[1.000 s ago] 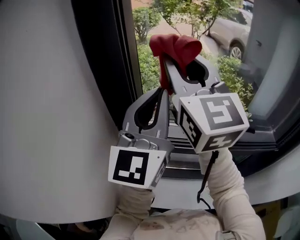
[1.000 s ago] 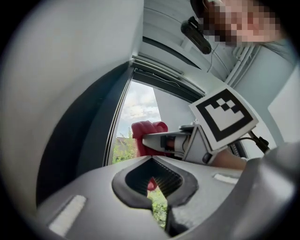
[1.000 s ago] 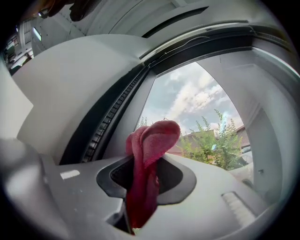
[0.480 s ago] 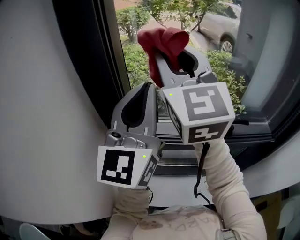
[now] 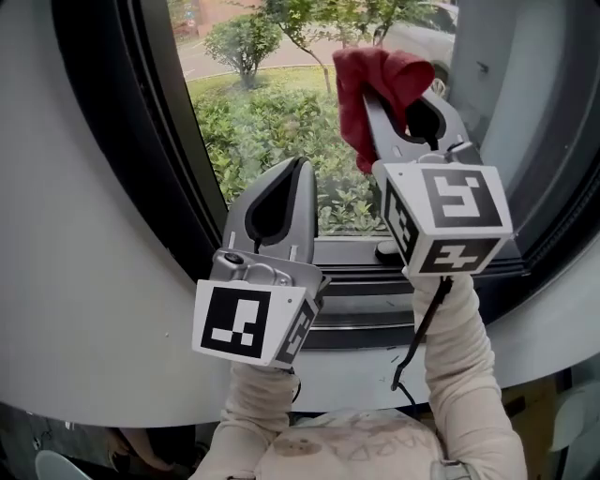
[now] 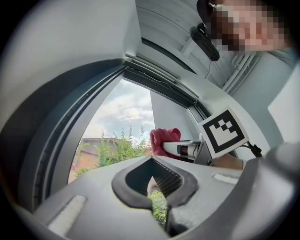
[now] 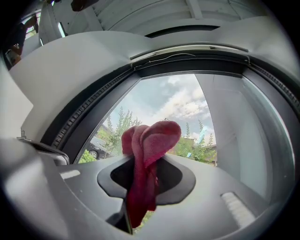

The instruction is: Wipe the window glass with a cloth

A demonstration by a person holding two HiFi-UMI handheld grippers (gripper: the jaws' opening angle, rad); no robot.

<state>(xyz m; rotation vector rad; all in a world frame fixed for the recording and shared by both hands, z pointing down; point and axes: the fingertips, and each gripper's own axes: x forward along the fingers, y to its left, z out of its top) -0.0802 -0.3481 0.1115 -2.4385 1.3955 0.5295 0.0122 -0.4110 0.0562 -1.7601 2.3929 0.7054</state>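
The red cloth (image 5: 380,89) is up high in front of the window glass (image 5: 272,112), near the right side of the window. It is bunched into a soft lump. Part of it sticks out past the tips of the fingers and part hangs down between them. I cannot tell if it touches the glass.

The right gripper (image 5: 394,108) has the cloth. In the right gripper view its fingers are squeezed onto the cloth (image 7: 147,154), which fills the gap between them. Its marker cube (image 5: 448,220) sits low, close to the person's pale sleeve (image 5: 455,347).

The left gripper (image 5: 298,178) is lower and to the left, apart from the cloth. It points up at the glass too. In the left gripper view its fingers are closed together with nothing between them. Only a thin slit of green shows through. Its cube (image 5: 246,319) is at the bottom.

A dark frame (image 5: 159,141) curves round the glass, and a white wall (image 5: 75,187) curves round the frame. Below the glass is the dark sill (image 5: 356,319). Outside are green bushes (image 5: 244,122), a small tree (image 5: 309,28) and a parked car (image 7: 96,151). The sky (image 7: 173,101) is blue with white clouds.
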